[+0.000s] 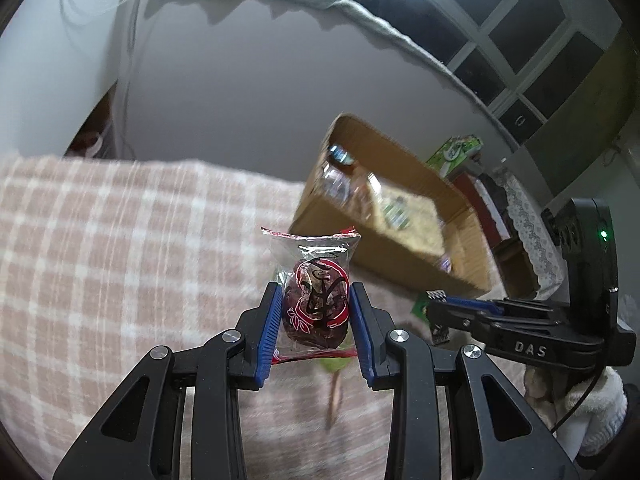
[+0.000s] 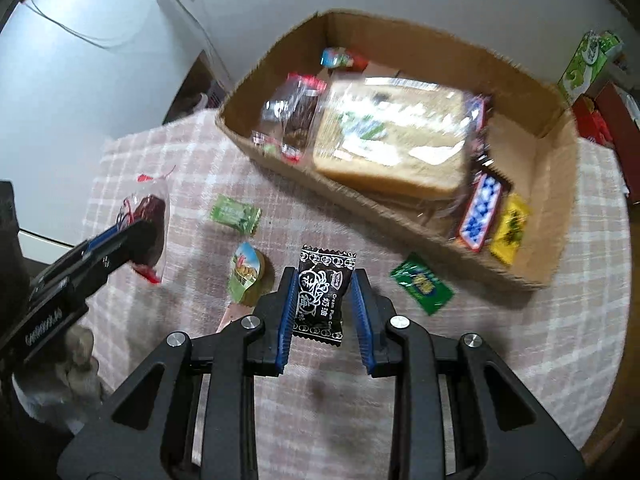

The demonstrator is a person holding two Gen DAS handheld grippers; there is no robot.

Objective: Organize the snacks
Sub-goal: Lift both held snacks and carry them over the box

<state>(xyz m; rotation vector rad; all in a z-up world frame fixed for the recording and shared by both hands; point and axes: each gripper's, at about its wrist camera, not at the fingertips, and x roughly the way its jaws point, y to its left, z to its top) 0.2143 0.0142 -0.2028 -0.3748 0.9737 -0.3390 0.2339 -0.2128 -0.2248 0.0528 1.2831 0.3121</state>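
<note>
Now my left hand-held gripper (image 1: 316, 312) clamps a clear-wrapped dark red snack (image 1: 314, 304); my right hand-held gripper (image 2: 325, 312) clamps a black candy packet (image 2: 320, 296), both above the checked cloth (image 2: 480, 344), near the cardboard box (image 2: 560, 184).

We are looking at a surface (image 2: 520, 360) draped in a pink-and-white checked cloth. Lying directly on it are an open cardboard box (image 2: 552, 216) full of snacks, a light green candy (image 2: 236, 215), a dark green packet (image 2: 422, 284) just beside the box, and a small jelly cup (image 2: 246, 270).
</note>
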